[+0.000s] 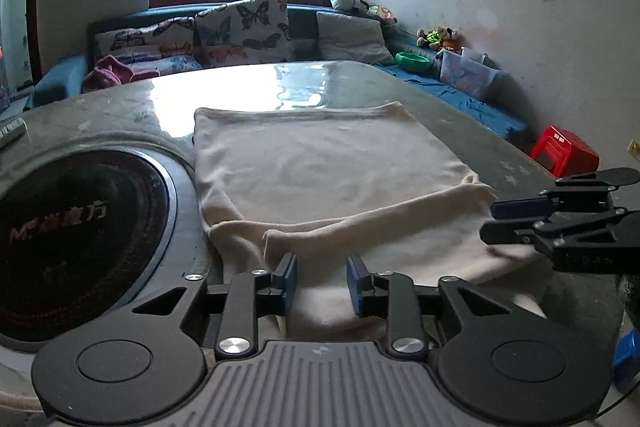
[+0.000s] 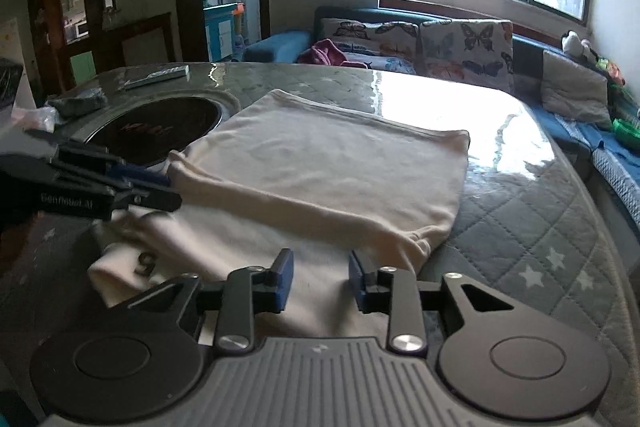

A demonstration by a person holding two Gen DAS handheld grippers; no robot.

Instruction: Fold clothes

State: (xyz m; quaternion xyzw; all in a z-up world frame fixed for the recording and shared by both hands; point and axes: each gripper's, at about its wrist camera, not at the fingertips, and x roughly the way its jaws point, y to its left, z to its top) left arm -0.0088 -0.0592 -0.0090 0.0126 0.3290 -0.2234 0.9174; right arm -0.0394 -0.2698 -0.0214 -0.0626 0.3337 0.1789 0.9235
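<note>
The cream garment (image 1: 332, 163) lies partly folded on the worktop (image 1: 120, 107), spreading ahead of the left gripper (image 1: 322, 283), whose jaws stand apart over its near edge. The right gripper (image 2: 320, 281), jaws likewise apart, hovers over the same cloth; a dark "9" (image 2: 145, 264) shows to its left. "Genrobot.AI" is printed on the left gripper's body. The round cooktop (image 1: 76, 239) left of the left gripper bears writing I cannot read fully.

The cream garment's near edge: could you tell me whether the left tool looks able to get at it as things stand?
Probably yes: the left tool is open, right over the cream garment, with nothing between them.
</note>
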